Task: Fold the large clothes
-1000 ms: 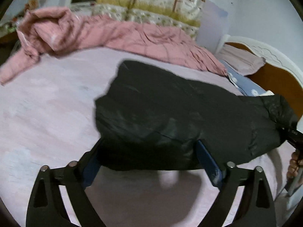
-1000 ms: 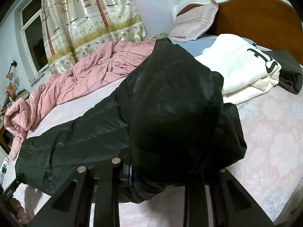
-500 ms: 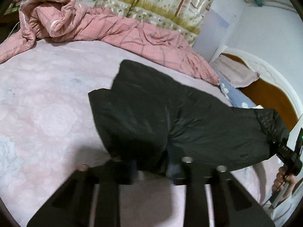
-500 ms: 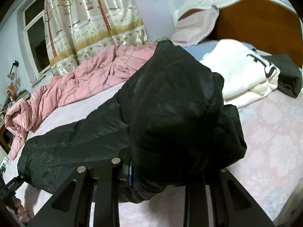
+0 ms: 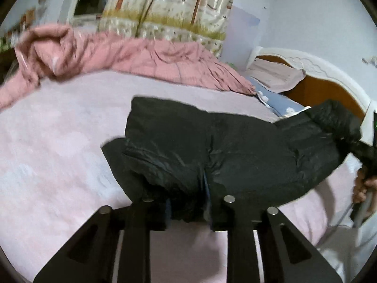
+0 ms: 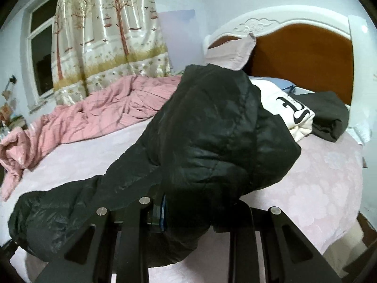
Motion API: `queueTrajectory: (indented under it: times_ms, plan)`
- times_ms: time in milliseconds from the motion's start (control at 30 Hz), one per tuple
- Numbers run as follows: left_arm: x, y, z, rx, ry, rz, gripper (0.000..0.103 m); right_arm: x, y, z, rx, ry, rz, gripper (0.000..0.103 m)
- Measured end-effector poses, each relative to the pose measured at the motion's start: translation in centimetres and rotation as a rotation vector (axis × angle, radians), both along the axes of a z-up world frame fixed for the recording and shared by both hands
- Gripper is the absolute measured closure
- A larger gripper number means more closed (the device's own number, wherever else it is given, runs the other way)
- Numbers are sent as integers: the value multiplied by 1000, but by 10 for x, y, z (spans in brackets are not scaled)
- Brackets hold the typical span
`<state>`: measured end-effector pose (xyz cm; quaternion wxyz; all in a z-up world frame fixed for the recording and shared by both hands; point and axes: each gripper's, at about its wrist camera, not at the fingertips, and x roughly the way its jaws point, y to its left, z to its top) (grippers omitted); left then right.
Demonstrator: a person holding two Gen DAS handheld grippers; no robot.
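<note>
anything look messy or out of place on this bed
Yes. A pink quilt lies crumpled along the far side of the bed instead of spread flat. A pillow leans askew against the headboard. The black jacket is simply mid-fold.

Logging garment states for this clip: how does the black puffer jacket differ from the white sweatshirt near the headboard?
The black puffer jacket is shiny and quilted; the white sweatshirt is matte with black lettering. The jacket is clamped at opposite ends by the left gripper and right gripper and partly lifted; the sweatshirt lies untouched. The jacket stretches long across the bed; the sweatshirt sits in a compact pile. Both are on the same bed.
</note>
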<state>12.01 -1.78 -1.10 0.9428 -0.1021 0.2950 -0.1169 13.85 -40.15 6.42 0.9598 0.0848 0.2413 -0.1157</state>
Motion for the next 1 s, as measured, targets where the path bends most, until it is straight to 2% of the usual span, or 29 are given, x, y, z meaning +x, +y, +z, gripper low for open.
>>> queueTrajectory:
  times_ms: [167,200,267,467,567,633,700,733,767,833,933,1000]
  plan:
    - [-4,20,6,-78,-27,5,69,-10,38,24,-150,-45,32,74]
    - [-3,23,6,-86,-24,11,69,-10,58,29,-250,-45,16,74]
    - [-3,31,7,-108,-22,22,68,-12,84,34,-353,-57,19,74]
    - [-6,52,14,-154,-40,59,60,-28,164,56,-410,-118,127,72]
    - [-5,62,17,-160,-48,84,55,-24,213,60,-506,-117,158,70]
    - [2,67,15,-172,-21,55,53,-19,249,54,-575,-106,176,68]
    - [6,66,11,-170,-7,33,61,-13,283,46,-620,-91,215,67]
    - [9,62,9,-167,5,6,77,-10,298,39,-632,-83,239,67]
    - [10,58,5,-162,19,-16,86,-5,315,32,-640,-70,267,67]
    - [14,52,-4,-184,54,-48,95,3,335,20,-617,-27,326,66]
    - [13,42,-24,-328,170,-125,98,16,340,5,-476,52,416,66]
    - [3,27,-29,-357,193,-180,99,21,328,2,-390,62,435,66]
